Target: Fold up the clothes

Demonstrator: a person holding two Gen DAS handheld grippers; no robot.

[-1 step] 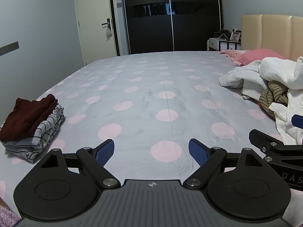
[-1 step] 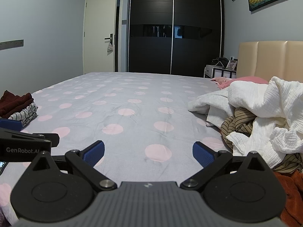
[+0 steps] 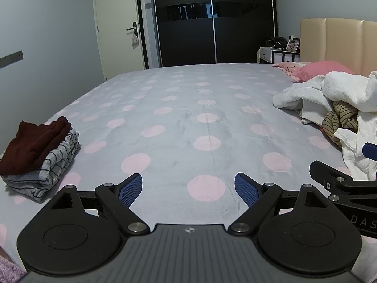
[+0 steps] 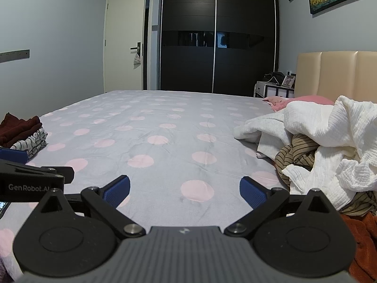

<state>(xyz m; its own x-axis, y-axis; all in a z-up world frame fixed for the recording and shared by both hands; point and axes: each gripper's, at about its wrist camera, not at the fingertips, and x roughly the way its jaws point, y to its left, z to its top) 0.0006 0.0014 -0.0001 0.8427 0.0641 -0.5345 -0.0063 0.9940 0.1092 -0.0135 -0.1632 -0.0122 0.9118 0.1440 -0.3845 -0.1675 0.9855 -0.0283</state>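
A folded stack lies at the bed's left edge: a dark red garment [image 3: 35, 143] [image 4: 18, 127] on top of a grey striped one [image 3: 54, 165] [image 4: 33, 142]. On the right is an unfolded heap: white crinkled cloth [image 3: 348, 92] [image 4: 329, 127], a light grey top [image 3: 299, 94], an olive striped garment [image 3: 339, 118] [image 4: 297, 153] and a rust-coloured piece [image 4: 362, 235]. My left gripper [image 3: 188, 186] hovers open over bare bedsheet, holding nothing. My right gripper [image 4: 185, 188] is also open and empty, just left of the heap.
The grey bedsheet with pink dots [image 3: 188, 108] stretches ahead between stack and heap. Pink pillows [image 3: 318, 69] and a beige headboard [image 3: 334, 42] are at the far right. A nightstand [image 3: 275, 55], black wardrobe [image 3: 212, 23] and door [image 3: 117, 35] stand beyond the bed.
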